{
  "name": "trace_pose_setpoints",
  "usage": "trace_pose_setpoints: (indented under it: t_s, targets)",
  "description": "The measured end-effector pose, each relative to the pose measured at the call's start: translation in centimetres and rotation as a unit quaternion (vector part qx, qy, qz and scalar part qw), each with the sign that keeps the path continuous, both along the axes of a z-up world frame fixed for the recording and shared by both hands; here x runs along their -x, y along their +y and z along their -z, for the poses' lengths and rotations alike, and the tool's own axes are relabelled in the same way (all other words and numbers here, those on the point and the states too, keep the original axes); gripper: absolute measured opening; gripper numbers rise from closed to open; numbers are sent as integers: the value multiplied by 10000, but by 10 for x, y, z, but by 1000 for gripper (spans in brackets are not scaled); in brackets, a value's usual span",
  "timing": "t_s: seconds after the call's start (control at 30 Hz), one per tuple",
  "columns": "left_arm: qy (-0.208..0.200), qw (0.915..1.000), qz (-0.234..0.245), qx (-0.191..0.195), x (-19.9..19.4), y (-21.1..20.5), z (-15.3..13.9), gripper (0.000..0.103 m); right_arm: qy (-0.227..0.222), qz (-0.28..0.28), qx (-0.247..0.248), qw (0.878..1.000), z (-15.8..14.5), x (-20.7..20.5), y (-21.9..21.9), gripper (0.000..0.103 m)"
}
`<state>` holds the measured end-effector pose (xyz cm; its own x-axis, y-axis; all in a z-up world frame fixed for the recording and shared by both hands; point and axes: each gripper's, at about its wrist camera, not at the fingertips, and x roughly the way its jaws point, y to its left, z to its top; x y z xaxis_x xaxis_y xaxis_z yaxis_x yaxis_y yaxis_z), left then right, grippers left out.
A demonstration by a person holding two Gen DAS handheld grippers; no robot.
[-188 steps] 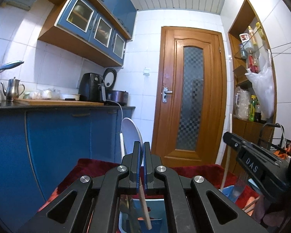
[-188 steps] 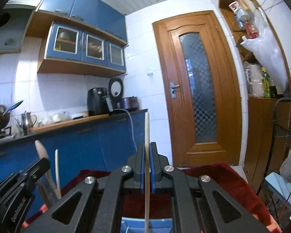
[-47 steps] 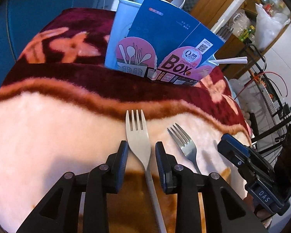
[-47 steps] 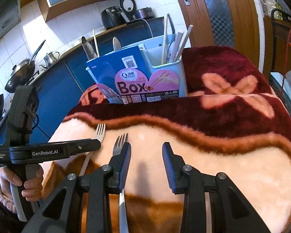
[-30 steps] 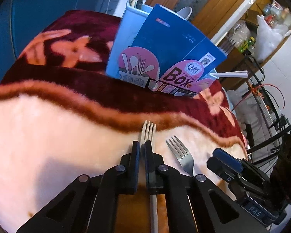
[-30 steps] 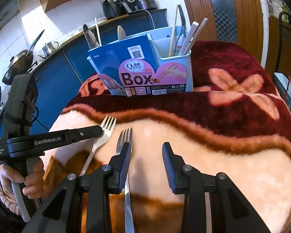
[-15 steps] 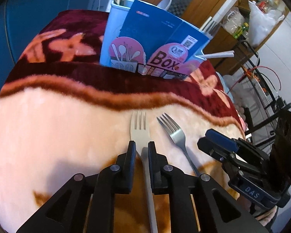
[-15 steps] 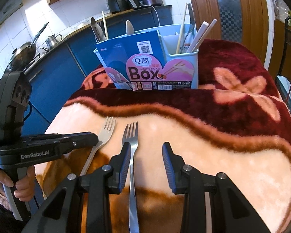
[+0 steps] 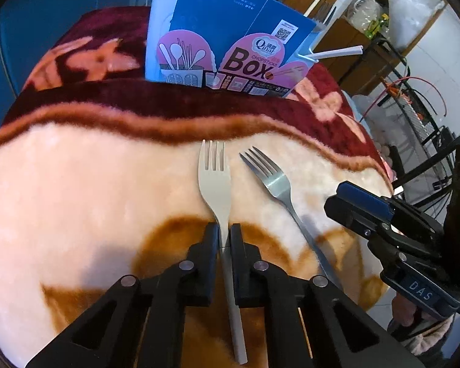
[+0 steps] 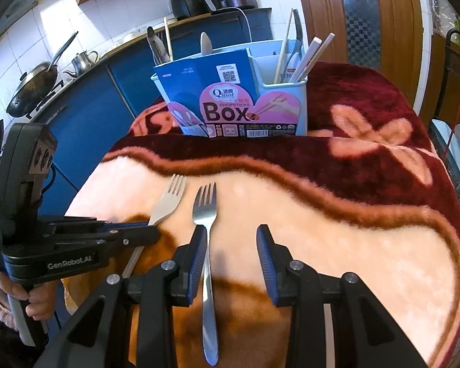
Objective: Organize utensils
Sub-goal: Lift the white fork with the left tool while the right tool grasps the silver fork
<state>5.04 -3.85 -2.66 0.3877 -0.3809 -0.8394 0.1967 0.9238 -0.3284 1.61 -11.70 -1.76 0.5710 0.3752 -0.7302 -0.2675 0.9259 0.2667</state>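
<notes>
A white fork (image 9: 214, 181) lies on the blanket, tines toward the holder. My left gripper (image 9: 224, 233) straddles its neck; the jaws are closing and the pads touch both sides of the neck. A steel fork (image 9: 276, 181) lies just right of it. In the right wrist view, the steel fork (image 10: 205, 211) runs between the fingers of my right gripper (image 10: 231, 239), close against the left finger; this gripper is open. The white fork (image 10: 167, 205) and left gripper (image 10: 132, 234) show at the left. The pale blue utensil holder (image 10: 291, 92), wrapped in a blue "Box" sleeve (image 10: 211, 73), stands beyond.
A red and peach floral blanket (image 9: 92, 184) covers the table. The holder (image 9: 159, 30) has chopsticks and spoons standing in it. A wire rack (image 9: 420, 128) stands off the table's right edge. Blue kitchen cabinets (image 10: 86, 107) and a wooden door (image 10: 368, 15) lie behind.
The left gripper slid back along the white fork, so more of its head shows; its jaws opened slightly and narrowed again on the neck. The right gripper has stayed open over the steel fork.
</notes>
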Motion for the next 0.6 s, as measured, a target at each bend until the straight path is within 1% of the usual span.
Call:
trace_pose_setpoints:
  t_s: [0.07,0.2,0.37,0.47,0.6]
  targets:
    - [-98,9999,-21,56,2,4,-2,7,41,-45,56,10000,0,1,3,36]
    - [-441,9987,-168,165,9,15,-9,6,166,-186,186,9995,1,-1,11,37]
    - [-991,9936,-441,318,20,34,-26,6,340,-316,356,9983,7,-11,23,38]
    - [-1285,9896,-585,254,26,42,-34,6,552,-365,275,9974,13,-22,27,38]
    - [-1751,9810,-833,6,33,50,-42,6,635,-413,322,9966,16,-35,31,38]
